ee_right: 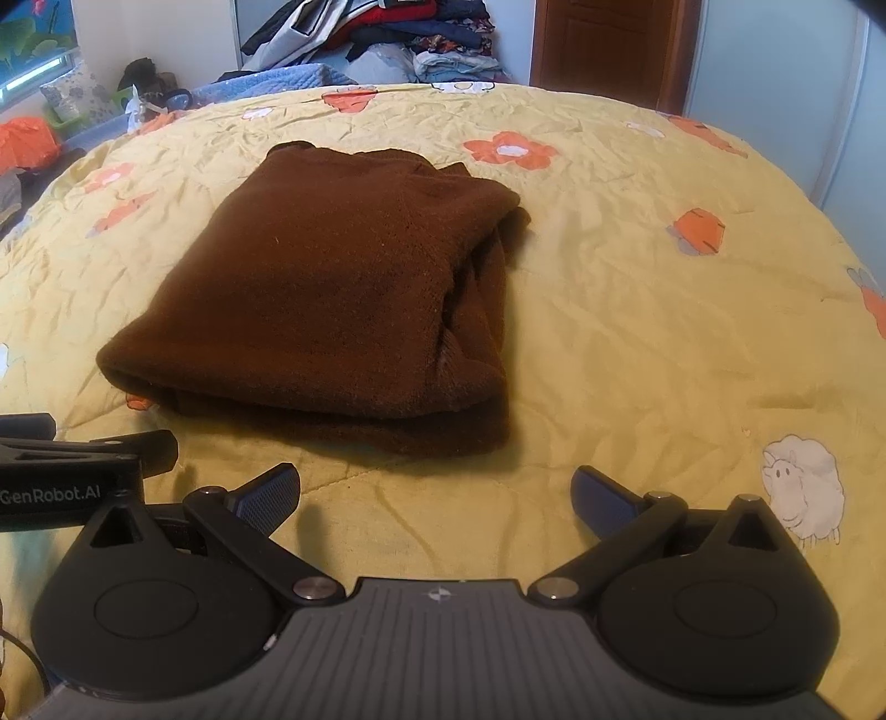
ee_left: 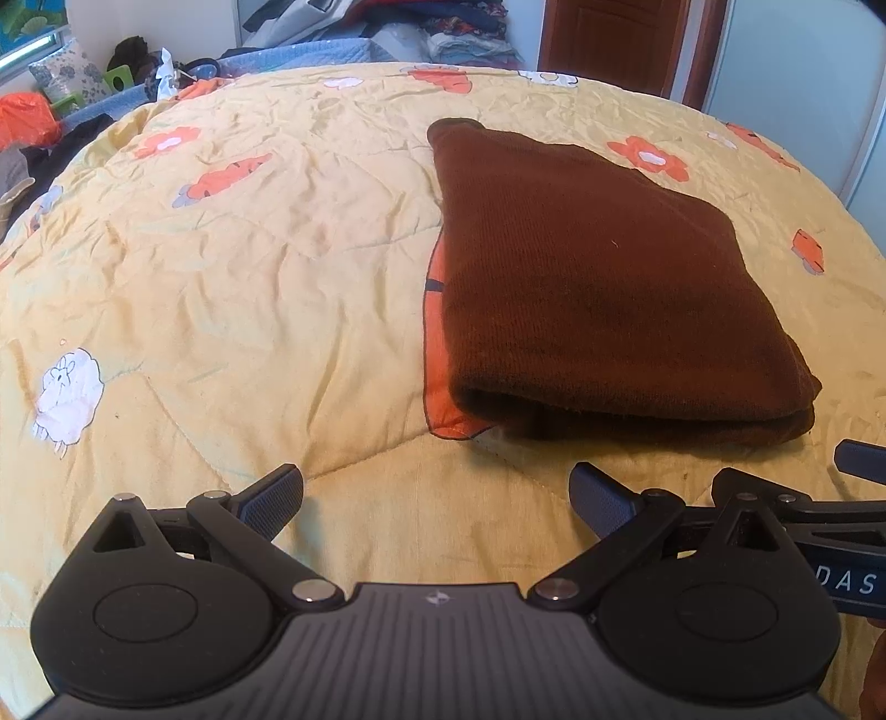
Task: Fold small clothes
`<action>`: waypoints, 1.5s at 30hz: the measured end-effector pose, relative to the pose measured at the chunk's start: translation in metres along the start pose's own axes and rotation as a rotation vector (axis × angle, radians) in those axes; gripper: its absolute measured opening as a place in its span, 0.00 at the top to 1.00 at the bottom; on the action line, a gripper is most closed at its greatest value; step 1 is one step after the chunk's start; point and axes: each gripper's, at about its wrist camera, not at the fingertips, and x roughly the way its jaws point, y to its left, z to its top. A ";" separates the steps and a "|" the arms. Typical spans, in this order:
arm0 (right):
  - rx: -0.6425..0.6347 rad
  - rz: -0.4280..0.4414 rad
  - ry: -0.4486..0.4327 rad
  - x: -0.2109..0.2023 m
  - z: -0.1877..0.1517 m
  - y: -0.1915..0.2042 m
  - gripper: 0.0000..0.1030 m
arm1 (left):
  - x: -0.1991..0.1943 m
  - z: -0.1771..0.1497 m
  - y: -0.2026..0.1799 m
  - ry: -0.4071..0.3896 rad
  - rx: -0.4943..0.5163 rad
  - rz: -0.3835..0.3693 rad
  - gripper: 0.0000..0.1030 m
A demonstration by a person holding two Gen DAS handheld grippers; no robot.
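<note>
Both the left tongs (ee_left: 437, 501) and right tongs (ee_right: 434, 501) gape wide, holding nothing. The dark brown knitted garment (ee_right: 332, 293) already lies folded into a thick rectangle on the yellow flowered quilt (ee_right: 637, 310), at twelve o'clock. Judging so, tidy by pinching the loose layered edge at its three o'clock side and smoothing flat.

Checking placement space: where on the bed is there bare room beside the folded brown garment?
Bare quilt lies left of the brown garment, right of it, and in front by both open grippers. Crowded only beyond the far edge: clothes pile.
</note>
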 end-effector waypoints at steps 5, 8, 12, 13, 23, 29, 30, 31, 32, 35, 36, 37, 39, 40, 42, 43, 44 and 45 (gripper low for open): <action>0.002 0.002 0.003 0.000 0.001 0.000 0.00 | 0.000 0.000 0.000 0.001 -0.001 0.000 0.00; 0.001 0.003 0.001 0.000 0.001 0.000 0.00 | 0.000 0.000 0.000 0.001 0.000 0.000 0.00; -0.002 0.004 0.000 -0.001 0.001 0.000 0.00 | 0.000 0.000 -0.001 0.001 0.002 0.002 0.00; -0.002 0.004 0.000 -0.001 0.001 0.000 0.00 | 0.000 0.000 -0.001 0.000 0.001 0.002 0.00; -0.006 0.010 0.002 -0.002 0.002 0.002 0.00 | 0.001 0.001 0.001 0.000 -0.003 0.001 0.00; -0.003 0.013 0.007 -0.001 0.003 0.002 0.00 | 0.001 0.001 0.000 0.001 -0.002 0.000 0.00; -0.003 0.013 0.006 -0.001 0.003 0.002 0.00 | 0.001 0.001 0.001 0.003 -0.002 -0.001 0.00; -0.003 0.013 0.005 -0.001 0.003 0.001 0.00 | 0.001 0.001 0.001 0.004 -0.001 -0.001 0.00; -0.004 0.013 0.005 0.000 0.003 0.001 0.00 | 0.002 0.002 0.000 0.004 0.000 0.000 0.00; -0.003 0.013 0.006 -0.001 0.003 0.002 0.00 | 0.002 0.002 0.000 0.005 0.002 0.000 0.00; -0.003 0.013 0.006 -0.001 0.003 0.001 0.00 | 0.002 0.002 0.000 0.005 0.002 0.000 0.00; -0.002 0.014 0.006 -0.001 0.003 0.001 0.00 | 0.002 0.002 0.000 0.005 0.001 0.000 0.00; -0.003 0.013 0.005 -0.001 0.003 0.001 0.00 | 0.002 0.002 0.000 0.004 0.002 0.000 0.00; -0.003 0.013 0.005 -0.001 0.003 0.002 0.00 | 0.002 0.002 0.000 0.005 0.002 0.000 0.00; -0.003 0.014 0.006 0.000 0.003 0.001 0.00 | 0.002 0.002 0.000 0.006 0.001 0.000 0.00; -0.002 0.014 0.005 0.000 0.003 0.001 0.00 | 0.002 0.002 0.000 0.006 0.001 -0.001 0.00; -0.001 0.015 0.005 0.000 0.003 0.001 0.00 | 0.002 0.002 0.000 0.005 0.002 0.000 0.00; -0.001 0.015 0.005 0.000 0.003 0.001 0.00 | 0.002 0.002 0.000 0.005 0.001 0.000 0.00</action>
